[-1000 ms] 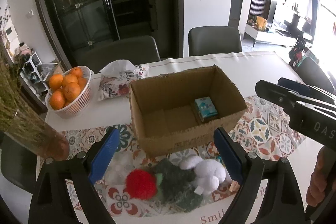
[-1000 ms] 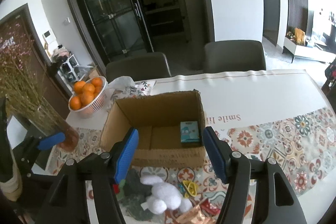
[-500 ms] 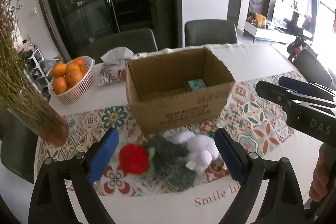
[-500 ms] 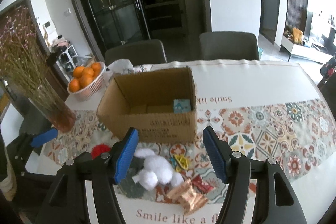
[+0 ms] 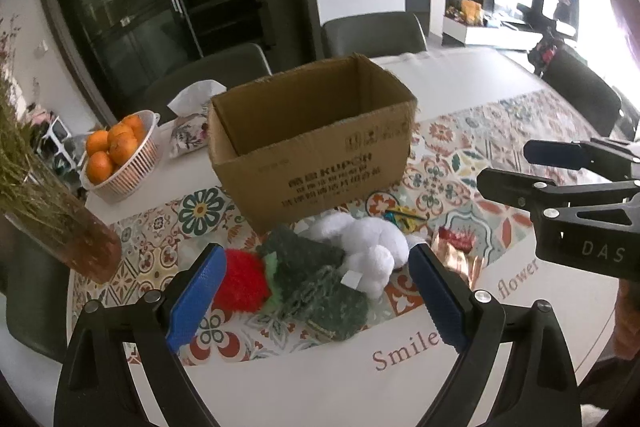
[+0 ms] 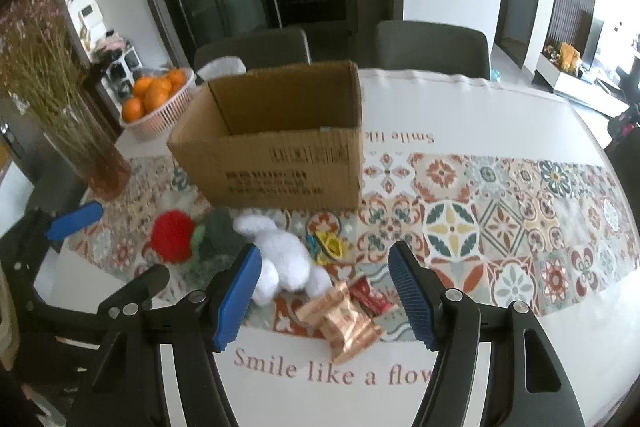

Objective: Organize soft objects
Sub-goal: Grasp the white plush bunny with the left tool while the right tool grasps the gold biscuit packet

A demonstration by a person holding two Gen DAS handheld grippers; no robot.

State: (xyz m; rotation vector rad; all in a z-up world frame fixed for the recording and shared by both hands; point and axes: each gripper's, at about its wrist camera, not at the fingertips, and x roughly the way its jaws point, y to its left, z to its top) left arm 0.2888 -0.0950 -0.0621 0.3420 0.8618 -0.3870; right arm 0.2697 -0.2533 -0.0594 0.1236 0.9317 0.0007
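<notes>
My left gripper (image 5: 316, 291) hangs spread wide above the pile, empty; my right gripper (image 6: 324, 293) is spread too, holding nothing, over the gold packet (image 6: 344, 319). The white plush (image 5: 366, 247), the green knit toy (image 5: 316, 283) and the red pompom (image 5: 242, 281) lie touching one another, just in front of the box (image 5: 312, 147). If I close on the green toy I may drag its neighbours along; one could drop short of the box; my two grippers, near each other, might collide.
</notes>
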